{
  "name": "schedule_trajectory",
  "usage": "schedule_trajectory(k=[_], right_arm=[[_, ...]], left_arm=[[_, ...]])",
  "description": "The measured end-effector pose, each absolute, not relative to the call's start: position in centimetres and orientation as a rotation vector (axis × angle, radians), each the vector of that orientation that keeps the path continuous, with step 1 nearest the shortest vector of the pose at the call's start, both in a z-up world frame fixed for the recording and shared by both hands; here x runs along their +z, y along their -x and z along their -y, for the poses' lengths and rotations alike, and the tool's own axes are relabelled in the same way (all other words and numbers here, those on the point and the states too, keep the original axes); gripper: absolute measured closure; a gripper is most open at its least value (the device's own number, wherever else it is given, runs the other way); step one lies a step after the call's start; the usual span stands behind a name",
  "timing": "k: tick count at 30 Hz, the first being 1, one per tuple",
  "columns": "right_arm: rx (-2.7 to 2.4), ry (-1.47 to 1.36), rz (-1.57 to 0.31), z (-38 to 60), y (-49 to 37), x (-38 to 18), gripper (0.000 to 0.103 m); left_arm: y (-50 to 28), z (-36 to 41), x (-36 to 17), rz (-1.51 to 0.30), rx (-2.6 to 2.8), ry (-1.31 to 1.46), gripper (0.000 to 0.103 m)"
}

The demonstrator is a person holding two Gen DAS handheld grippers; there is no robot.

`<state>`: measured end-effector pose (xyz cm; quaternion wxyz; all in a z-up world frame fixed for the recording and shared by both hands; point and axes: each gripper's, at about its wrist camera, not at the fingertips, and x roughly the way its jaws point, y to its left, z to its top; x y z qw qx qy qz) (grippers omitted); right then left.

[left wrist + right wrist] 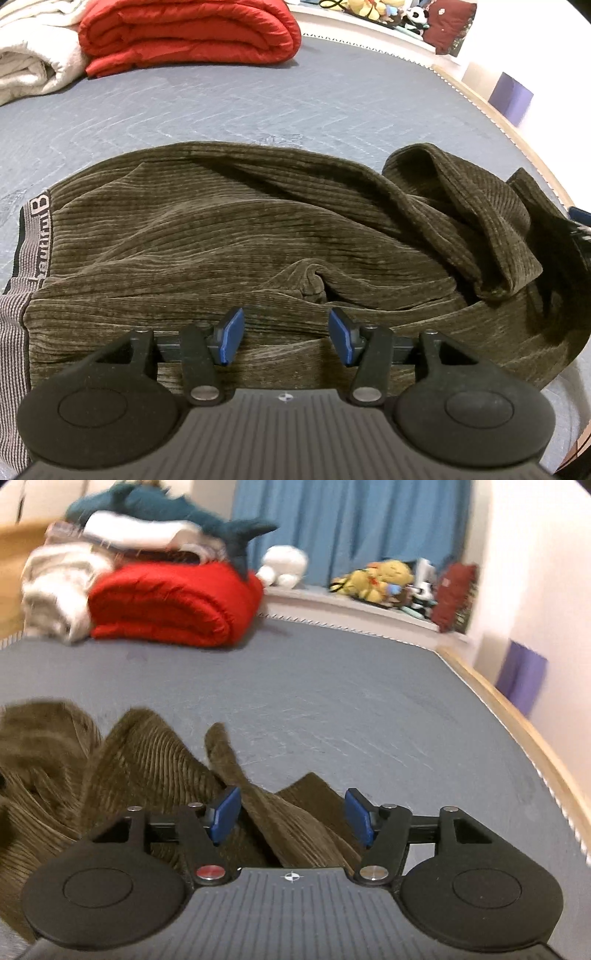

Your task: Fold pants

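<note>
Olive-brown corduroy pants (229, 229) lie rumpled on the grey mattress (258, 107), with the striped grey waistband (22, 258) at the left and the legs bunched up at the right (461, 206). My left gripper (286, 338) is open, just above the near part of the pants, holding nothing. In the right wrist view my right gripper (293, 819) is open over the bunched leg fabric (147, 771); a fold of cloth stands up between its blue pads (225, 814), not pinched.
A folded red quilt (184, 33) and a white blanket (33, 55) lie at the far side of the mattress. A wooden bed edge (517, 727) runs along the right. Plush toys (380, 578) sit on a ledge before a blue curtain (351, 524). A purple box (522, 677) stands by the wall.
</note>
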<state>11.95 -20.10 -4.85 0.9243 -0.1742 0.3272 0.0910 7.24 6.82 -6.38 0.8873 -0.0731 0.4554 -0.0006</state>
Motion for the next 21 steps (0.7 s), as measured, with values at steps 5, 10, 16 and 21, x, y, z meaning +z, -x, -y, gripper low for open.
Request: schedule_trajectory(k=[5,10,16,21], right_arm=[[0.175,0.457,-0.7,17.3,-14.3,-7.1,0.046],[0.122,0.326,-0.654,19.3,-14.8,-5.4,0.095],[-0.311,-0.019,-0.355,29.0,-10.1,1.3,0.095],[-0.698,-0.313,-0.464,39.0,-4.8,-0.6,0.094]], left_arm=[[-7.5,-7.5,-6.5,-0.95,0.009,0.165,0.047],[-7.7,-7.4,-6.3,-0.947,-0.001,0.173,0.047],[-7.8,-6.5,-5.8,-0.94,-0.037,0.161,0.047],[-7.7,-5.7,-5.8,-0.942,-0.058,0.147,0.046]])
